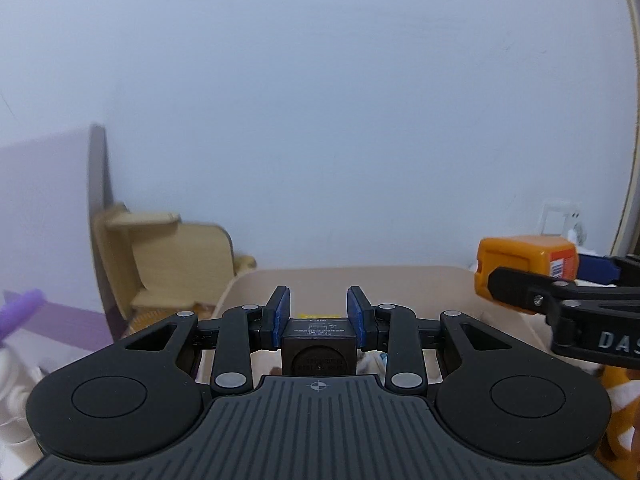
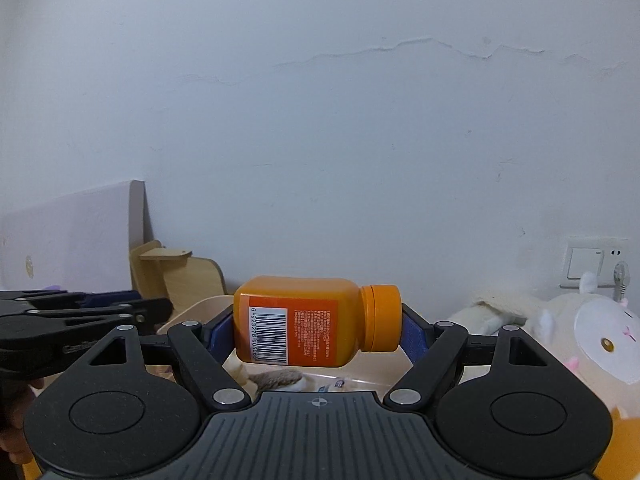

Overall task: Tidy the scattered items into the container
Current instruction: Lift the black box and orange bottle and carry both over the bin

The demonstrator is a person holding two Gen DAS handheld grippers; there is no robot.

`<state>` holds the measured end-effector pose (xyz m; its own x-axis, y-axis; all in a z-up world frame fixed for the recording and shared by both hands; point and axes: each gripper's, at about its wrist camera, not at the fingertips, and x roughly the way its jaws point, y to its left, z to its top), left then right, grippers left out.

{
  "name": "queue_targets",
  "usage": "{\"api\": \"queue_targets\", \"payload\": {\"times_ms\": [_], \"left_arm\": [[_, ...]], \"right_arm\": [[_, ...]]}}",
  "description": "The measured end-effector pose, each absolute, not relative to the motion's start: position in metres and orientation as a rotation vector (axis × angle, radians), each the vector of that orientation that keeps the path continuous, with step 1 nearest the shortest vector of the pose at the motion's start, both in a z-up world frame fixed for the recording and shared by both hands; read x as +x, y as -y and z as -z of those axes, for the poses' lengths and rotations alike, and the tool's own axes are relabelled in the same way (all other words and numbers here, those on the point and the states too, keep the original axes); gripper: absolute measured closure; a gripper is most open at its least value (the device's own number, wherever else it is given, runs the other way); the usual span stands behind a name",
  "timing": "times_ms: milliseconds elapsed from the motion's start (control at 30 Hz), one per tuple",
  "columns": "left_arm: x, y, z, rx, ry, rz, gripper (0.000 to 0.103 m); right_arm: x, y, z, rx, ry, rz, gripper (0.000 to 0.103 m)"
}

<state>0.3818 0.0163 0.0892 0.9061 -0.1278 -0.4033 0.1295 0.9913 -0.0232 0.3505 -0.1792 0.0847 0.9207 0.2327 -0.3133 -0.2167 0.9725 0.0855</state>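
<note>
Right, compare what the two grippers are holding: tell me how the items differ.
The orange bottle in the right gripper is the bigger item, spanning a wide gap; the black box in the left gripper sits in a narrow one. The bottle is rounded, lies sideways with its cap to the right and shows a barcode; the box is square with a round mark facing the camera. Both are clamped between blue pads above the beige container.

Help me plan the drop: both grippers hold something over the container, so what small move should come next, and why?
Probably lower the right gripper slightly and open it: its orange bottle lies sideways above the beige container.
</note>
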Motion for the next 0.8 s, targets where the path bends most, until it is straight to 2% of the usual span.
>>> {"api": "queue_targets", "payload": {"times_ms": [433,800], "left_arm": [[0.436,-0.002,-0.038,0.068,-0.607,0.104,0.071],[0.454,0.000,-0.018,0.120,-0.697,0.061,0.071]], "right_arm": [[0.419,0.162,-0.044,-0.008,-0.496,-0.213,0.025],[0.427,0.162,-0.013,-0.077,-0.593,-0.150,0.025]]}}
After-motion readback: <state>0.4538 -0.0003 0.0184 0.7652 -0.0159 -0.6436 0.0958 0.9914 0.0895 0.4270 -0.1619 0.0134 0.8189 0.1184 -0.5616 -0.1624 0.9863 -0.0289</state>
